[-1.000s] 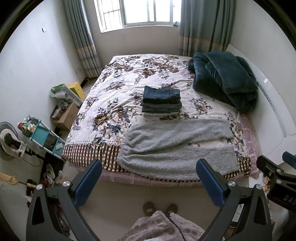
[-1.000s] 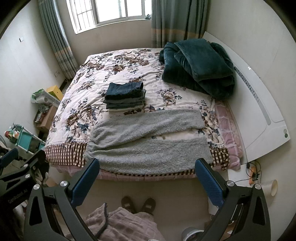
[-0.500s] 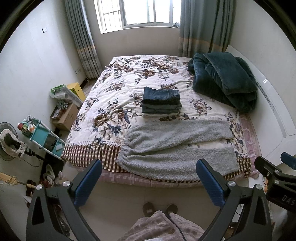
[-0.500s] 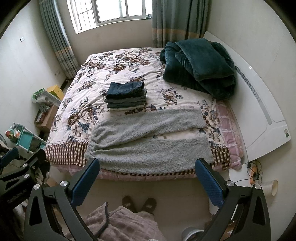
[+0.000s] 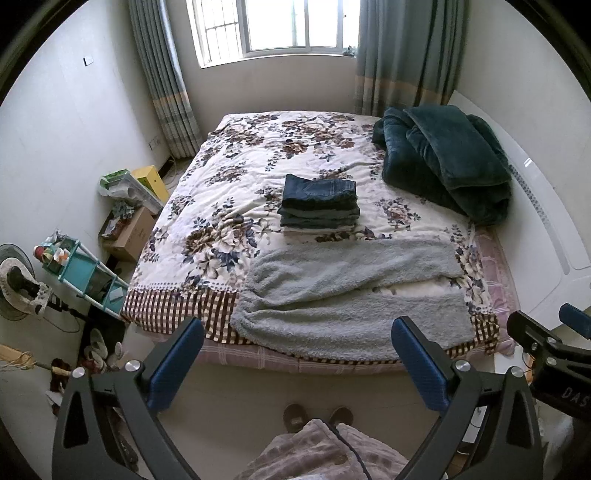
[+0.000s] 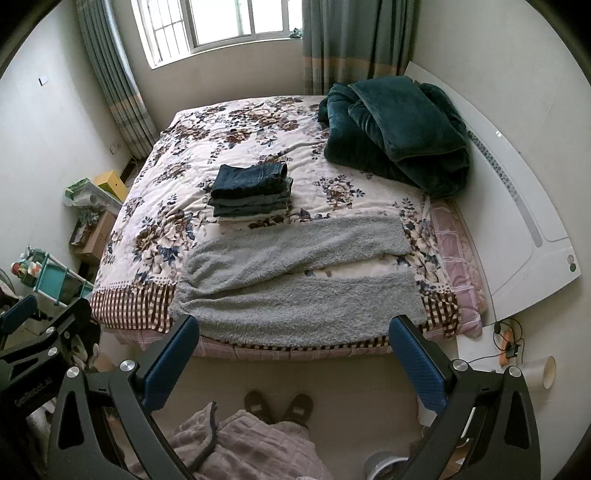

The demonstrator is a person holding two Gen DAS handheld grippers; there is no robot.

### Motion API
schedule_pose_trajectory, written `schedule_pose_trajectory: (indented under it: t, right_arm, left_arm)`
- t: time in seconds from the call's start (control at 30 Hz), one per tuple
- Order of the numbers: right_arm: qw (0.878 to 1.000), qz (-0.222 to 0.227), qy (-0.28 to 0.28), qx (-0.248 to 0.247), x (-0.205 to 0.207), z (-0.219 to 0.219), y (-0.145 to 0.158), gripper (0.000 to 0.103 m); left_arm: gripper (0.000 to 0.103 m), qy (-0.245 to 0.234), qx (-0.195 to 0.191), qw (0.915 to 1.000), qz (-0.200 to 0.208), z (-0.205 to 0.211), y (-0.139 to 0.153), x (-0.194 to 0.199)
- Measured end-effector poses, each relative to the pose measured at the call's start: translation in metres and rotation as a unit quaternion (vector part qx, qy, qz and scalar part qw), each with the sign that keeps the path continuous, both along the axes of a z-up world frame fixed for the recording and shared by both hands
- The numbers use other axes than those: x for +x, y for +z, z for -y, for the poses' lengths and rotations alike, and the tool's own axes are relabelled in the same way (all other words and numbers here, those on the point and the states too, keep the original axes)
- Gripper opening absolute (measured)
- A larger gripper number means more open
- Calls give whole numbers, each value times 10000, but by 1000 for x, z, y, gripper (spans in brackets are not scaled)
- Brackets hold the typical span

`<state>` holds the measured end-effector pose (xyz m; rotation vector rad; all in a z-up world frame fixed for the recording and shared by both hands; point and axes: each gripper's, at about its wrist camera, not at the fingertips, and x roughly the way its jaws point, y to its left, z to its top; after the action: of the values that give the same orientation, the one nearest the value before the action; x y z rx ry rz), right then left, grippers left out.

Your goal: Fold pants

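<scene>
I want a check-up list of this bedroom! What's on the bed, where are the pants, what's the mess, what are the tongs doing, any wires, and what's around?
Surface: bed with a floral quilt, checked border at the near edge.
Job's things: grey fleece pants spread flat, legs pointing right, not yet folded; stack of folded jeans behind them.
Clutter: dark green blanket heaped by the headboard.
Grippers: left tongs open, empty, above the floor; right tongs open, empty.
Cables: wires and a plug on the floor, right of the bed.
Surroundings: window, curtains, teal shelf rack, cardboard box, slippers.
</scene>
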<state>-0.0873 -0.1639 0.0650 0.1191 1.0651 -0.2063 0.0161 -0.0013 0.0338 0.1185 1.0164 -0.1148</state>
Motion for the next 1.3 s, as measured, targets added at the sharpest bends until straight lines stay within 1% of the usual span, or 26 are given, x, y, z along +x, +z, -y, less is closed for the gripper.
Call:
schedule_pose_trajectory:
  t: [0.23, 0.3, 0.37, 0.43, 0.5, 0.53, 0.6, 0.63, 0.7, 0.73, 0.8, 0.87, 0.9, 0.97, 1.03, 1.13, 1.17, 1.3]
  right_arm:
    - [10000, -5, -31, 10, -1, 1, -3, 103]
    - [10000, -17, -84, 4, -1, 1, -5, 103]
    - [9999, 14, -164, 14, 2, 1, -8, 103]
    - [9996, 4, -295, -19, 5, 4, -19, 103]
    - [9991, 68, -413, -16, 9, 8, -31, 103]
    - [9986, 47, -517, -93, 13, 9, -37, 103]
    - [9978, 43, -639, -162, 26, 11, -56, 103]
    - [9972, 6, -721, -197, 31, 13, -63, 103]
    - [9963, 22, -827, -222, 43, 21, -80, 103]
    - [9954, -23, -915, -274, 50, 25, -88, 103]
    - [9946, -30, -999, -286, 63, 32, -106, 103]
    - [9934, -94, -1086, -366, 78, 41, -125, 103]
    - [9931, -131, -1105, -380, 89, 47, -137, 103]
    - [9927, -244, -1128, -351, 107, 60, -159, 103]
    - [9924, -340, -1135, -318, 128, 75, -182, 103]
    - [9923, -500, -1109, -235, 164, 101, -219, 103]
    - [9925, -552, -1078, -179, 178, 111, -233, 103]
    - [9929, -809, -874, 20, 237, 149, -280, 103]
  left_arm:
    - [103, -31, -56, 10000, -42, 17, -1, 15]
    - [103, -8, -85, 10000, 2, 18, -3, 18]
    - [103, 10, -80, 10000, 17, 13, -13, 20]
    - [103, 44, -92, 9999, -6, 12, -25, 30]
    - [103, -9, -184, 9998, -85, 9, -36, 37]
    - [103, -10, -128, 9999, -116, 14, -44, 45]
    - [103, -97, -131, 9998, -128, 12, -57, 51]
    - [103, -120, -32, 9998, -128, 17, -66, 60]
    - [103, -213, -48, 9996, -180, 11, -81, 62]
    - [103, -225, 48, 9995, -219, 16, -92, 71]
    - [103, -293, 51, 9991, -309, 17, -109, 84]
    - [103, -267, 174, 9988, -384, 23, -126, 99]
    - [103, -268, 146, 9985, -445, 24, -134, 105]
    - [103, -174, 194, 9985, -484, 31, -148, 119]
    - [103, -137, 130, 9984, -537, 33, -159, 131]
    - [103, -5, 154, 9982, -582, 50, -180, 158]
    - [103, 92, 255, 9978, -600, 59, -192, 172]
    - [103, 347, 360, 9954, -817, 81, -229, 218]
